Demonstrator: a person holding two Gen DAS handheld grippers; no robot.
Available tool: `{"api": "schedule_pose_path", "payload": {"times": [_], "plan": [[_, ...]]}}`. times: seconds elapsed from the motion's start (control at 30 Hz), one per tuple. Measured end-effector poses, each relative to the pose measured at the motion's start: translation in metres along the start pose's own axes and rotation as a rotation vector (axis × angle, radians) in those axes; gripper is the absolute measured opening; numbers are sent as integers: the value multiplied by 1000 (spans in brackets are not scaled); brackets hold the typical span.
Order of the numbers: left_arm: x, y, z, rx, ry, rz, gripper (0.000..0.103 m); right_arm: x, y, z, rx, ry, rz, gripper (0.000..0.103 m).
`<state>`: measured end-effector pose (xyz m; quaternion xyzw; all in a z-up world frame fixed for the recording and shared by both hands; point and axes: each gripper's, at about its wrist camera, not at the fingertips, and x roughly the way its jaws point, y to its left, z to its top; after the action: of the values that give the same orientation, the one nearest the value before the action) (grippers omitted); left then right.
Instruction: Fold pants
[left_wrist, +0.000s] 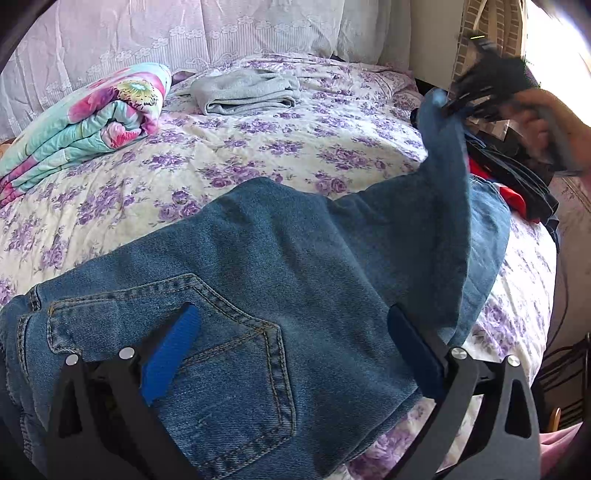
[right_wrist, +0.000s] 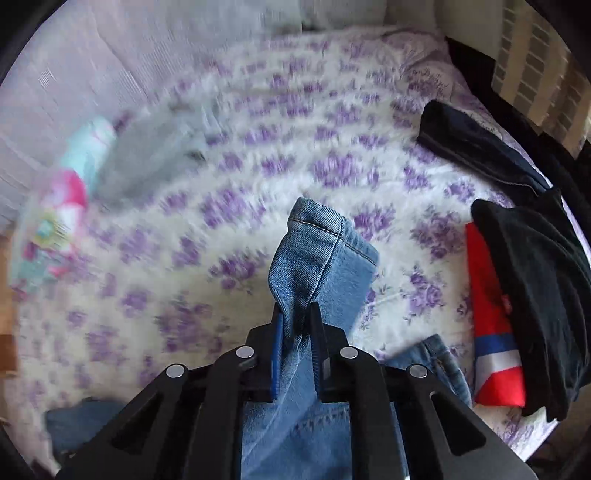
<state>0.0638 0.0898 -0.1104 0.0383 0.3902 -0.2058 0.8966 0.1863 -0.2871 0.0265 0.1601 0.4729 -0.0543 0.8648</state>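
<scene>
1. The left wrist view alone shows the seat of the blue jeans (left_wrist: 280, 295), with one back pocket (left_wrist: 207, 354) low in the frame, spread on the floral bedspread (left_wrist: 258, 147).
2. There the left gripper (left_wrist: 291, 354) stands wide open, its two fingers resting on the denim and gripping nothing.
3. At upper right of that view the right gripper (left_wrist: 476, 92), blurred, lifts one leg of the jeans.
4. The right wrist view shows the right gripper (right_wrist: 295, 332) pinched nearly shut on the hem end of the jeans (right_wrist: 314, 258).
5. Only it shows clearly the one red garment (right_wrist: 495, 332) under dark clothes (right_wrist: 535, 288) at right.
6. Counted: one folded floral quilt (left_wrist: 88, 118), one grey folded garment (left_wrist: 247, 92).
</scene>
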Motion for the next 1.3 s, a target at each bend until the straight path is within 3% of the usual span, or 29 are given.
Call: {"api": "schedule_pose_path", "payload": {"times": [0.13,0.23,0.33,0.4,0.43,0.47,0.57,0.6,0.63,0.7,0.73,0.83,1.0,1.07,1.13,1.2,1.3], "plan": [[0,1,0,-1,0,-2,99,-69,-51,-37,95,-155,243,14],[1,0,0,-2,0,-2,99,-72,-102,-80,198,-214,366,14],[1,0,0,-3,-1,-5,99,-20,-165,-126,376,-121,354,14],[1,0,0,-6,-3,-12,99,15,-199,-152,470,-30,265,13],[0,0,0,-8,-5,-15,99,27,-213,-164,504,-2,277,5],[0,1,0,-11,-7,-18,99,26,-218,-168,510,-23,322,5],[0,-1,0,-13,-13,-19,99,-6,-206,-167,417,-96,321,13],[0,0,0,-13,-13,-17,99,-19,-195,-164,364,-133,325,19],[0,0,0,-13,-13,-16,99,-31,-180,-160,298,-167,322,33],[1,-1,0,-11,-11,-8,99,-46,-155,-150,188,-234,306,43],[1,-2,0,-9,-10,-2,99,-49,-143,-142,150,-257,284,41],[1,-4,-1,-3,-13,15,99,-30,-139,-122,199,-209,193,43],[0,-2,-2,-7,-19,12,99,31,-147,-117,307,-43,223,43],[0,-3,-2,-2,-17,18,99,38,-143,-117,296,-53,217,39],[1,-3,-2,-1,-15,19,99,29,-136,-114,237,-96,208,15],[1,-4,-2,-2,-17,18,99,14,-134,-114,216,-145,254,8],[0,-3,-1,-2,-17,18,99,-12,-137,-121,211,-205,317,8]]}}
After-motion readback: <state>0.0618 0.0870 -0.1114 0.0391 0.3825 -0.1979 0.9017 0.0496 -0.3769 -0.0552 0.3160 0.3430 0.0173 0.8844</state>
